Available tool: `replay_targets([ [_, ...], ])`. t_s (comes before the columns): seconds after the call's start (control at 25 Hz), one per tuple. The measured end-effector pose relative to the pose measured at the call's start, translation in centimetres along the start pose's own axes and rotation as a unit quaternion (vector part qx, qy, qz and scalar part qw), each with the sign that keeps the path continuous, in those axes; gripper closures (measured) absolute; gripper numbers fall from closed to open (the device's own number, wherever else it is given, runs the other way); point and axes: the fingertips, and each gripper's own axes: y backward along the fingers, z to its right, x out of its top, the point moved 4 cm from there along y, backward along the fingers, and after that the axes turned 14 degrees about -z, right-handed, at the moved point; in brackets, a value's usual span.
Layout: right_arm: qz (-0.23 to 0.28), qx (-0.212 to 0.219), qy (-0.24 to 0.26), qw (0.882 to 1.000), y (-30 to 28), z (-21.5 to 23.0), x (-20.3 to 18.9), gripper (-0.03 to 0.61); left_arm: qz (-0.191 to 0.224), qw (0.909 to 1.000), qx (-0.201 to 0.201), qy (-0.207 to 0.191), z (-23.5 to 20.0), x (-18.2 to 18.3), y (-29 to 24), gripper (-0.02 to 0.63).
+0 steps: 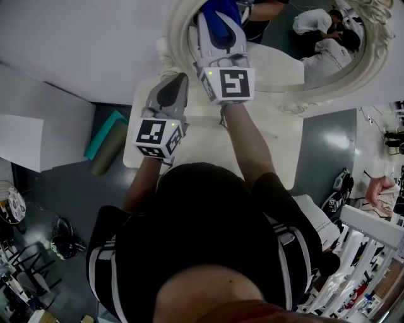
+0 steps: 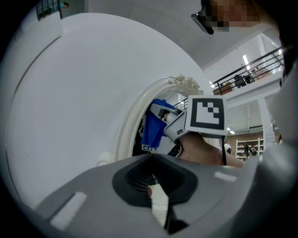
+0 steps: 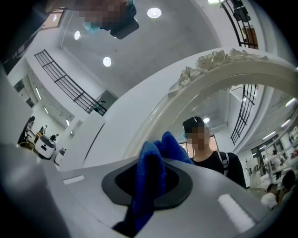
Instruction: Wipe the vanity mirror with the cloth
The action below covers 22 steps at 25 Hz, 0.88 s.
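An oval vanity mirror [image 1: 315, 47] in an ornate white frame [image 1: 297, 96] stands at the top of the head view. My right gripper [image 1: 221, 28] is raised against the glass's left part, shut on a blue cloth [image 1: 218, 14]. The right gripper view shows that cloth [image 3: 151, 174] bunched between the jaws, with the frame [image 3: 219, 69] arching overhead. My left gripper [image 1: 180, 79] hangs lower, beside the frame's lower left, jaws together and empty. From the left gripper [image 2: 156, 188] view, the right gripper [image 2: 174, 123] and cloth [image 2: 151, 125] sit inside the frame [image 2: 132, 121].
The mirror rests on a white vanity top [image 1: 271, 135] against a white wall [image 1: 76, 44]. A teal rolled mat [image 1: 104, 135] lies on the dark floor to the left. White railing [image 1: 372, 240] and another person's hand [image 1: 379, 186] are at the right.
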Motion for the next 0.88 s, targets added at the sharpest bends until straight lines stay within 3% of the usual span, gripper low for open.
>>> replay_targets([
  [0.28,0.048,0.02,-0.073,0.996,4.5,2.0,1.4,0.538,0.004,0.9999,-0.006,-0.008,1.7,0.4,-0.6,0.605],
  [0.48,0.077,-0.006,-0.053,0.996,9.4,3.4,2.6,0.537,0.009,0.9998,-0.011,-0.014,3.0,0.6,-1.0,0.606],
  [0.72,0.066,-0.084,-0.058,0.993,16.3,8.3,0.4,0.538,0.014,0.9993,-0.029,-0.017,5.9,0.4,-1.9,0.605],
  [0.88,0.049,-0.162,-0.078,0.982,21.0,13.4,-2.0,0.538,0.005,0.9989,-0.044,-0.017,7.8,-0.1,-3.1,0.604],
])
